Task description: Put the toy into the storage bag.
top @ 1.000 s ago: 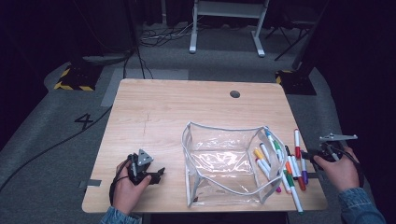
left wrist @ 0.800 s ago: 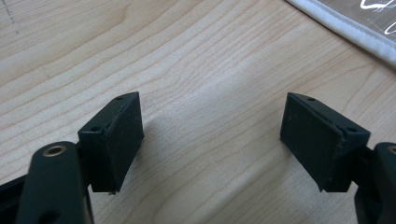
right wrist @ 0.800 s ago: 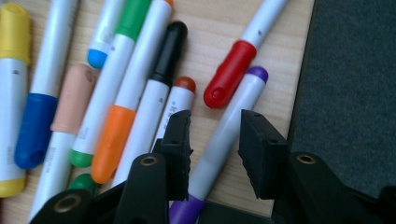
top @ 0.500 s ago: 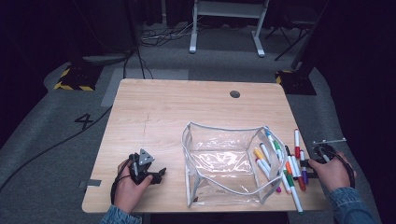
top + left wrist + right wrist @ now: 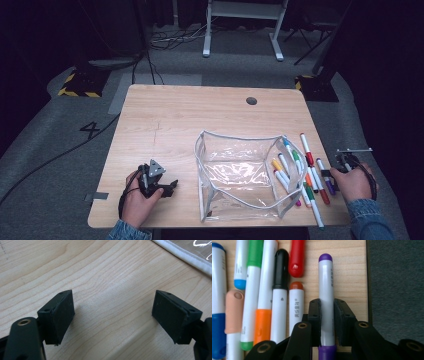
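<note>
Your right claw [image 5: 327, 322] has just been closing, and its pads now pinch the barrel of the purple-capped marker [image 5: 326, 290], which lies flat on the wooden table [image 5: 352, 272] near its right edge. This looks like the pick-up step: the grip is made, the lift is not. Just to the left of your claw sits the marker with the red-brown cap [image 5: 296, 305], then the black-capped marker [image 5: 280, 295], and beyond them the orange and green ones, all parallel and close together.

Your next move, as I judge it, calls for a straight lift so the held marker clears its neighbours without dragging them, then a carry left to the clear zip pouch [image 5: 240, 175], which stands open-mouthed beyond the row of pens.

Your left claw [image 5: 112, 315] rests low over bare wood with its jaws spread apart and nothing between them; the pouch's white edge [image 5: 182, 253] lies ahead of it and to its right. You may need it to steady the pouch's rim.
</note>
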{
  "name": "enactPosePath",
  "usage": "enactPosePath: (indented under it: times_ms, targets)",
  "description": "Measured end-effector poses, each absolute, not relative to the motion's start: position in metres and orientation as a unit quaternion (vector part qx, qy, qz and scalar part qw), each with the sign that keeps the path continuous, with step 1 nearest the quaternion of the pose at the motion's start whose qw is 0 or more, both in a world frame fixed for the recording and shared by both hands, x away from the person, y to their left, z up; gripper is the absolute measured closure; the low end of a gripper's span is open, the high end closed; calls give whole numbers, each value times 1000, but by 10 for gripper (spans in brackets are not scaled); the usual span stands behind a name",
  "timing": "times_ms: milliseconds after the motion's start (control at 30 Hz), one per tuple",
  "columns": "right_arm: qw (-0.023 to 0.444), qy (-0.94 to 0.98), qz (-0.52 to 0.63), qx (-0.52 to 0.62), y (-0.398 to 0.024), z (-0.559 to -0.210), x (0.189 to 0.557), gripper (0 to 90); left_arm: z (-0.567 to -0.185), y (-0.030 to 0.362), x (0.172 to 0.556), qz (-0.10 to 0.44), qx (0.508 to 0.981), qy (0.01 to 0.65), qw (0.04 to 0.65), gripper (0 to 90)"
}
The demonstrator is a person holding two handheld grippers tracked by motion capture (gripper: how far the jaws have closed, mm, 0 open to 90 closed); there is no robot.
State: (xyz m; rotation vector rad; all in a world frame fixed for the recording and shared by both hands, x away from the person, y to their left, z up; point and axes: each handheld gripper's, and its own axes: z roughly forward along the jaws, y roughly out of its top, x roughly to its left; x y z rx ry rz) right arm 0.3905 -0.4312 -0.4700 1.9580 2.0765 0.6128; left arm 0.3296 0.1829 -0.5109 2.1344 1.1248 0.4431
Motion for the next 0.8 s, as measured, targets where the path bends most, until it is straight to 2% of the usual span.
enactPosePath:
  times_ms: [367, 800]
  targets:
    - [137, 724, 212, 642, -430, -449, 384, 768, -511, 183, 330, 168, 821, 429, 336, 180]
    - [161, 772, 245, 564, -411, -394, 372, 768, -511, 182, 331, 167, 821, 430, 337, 171]
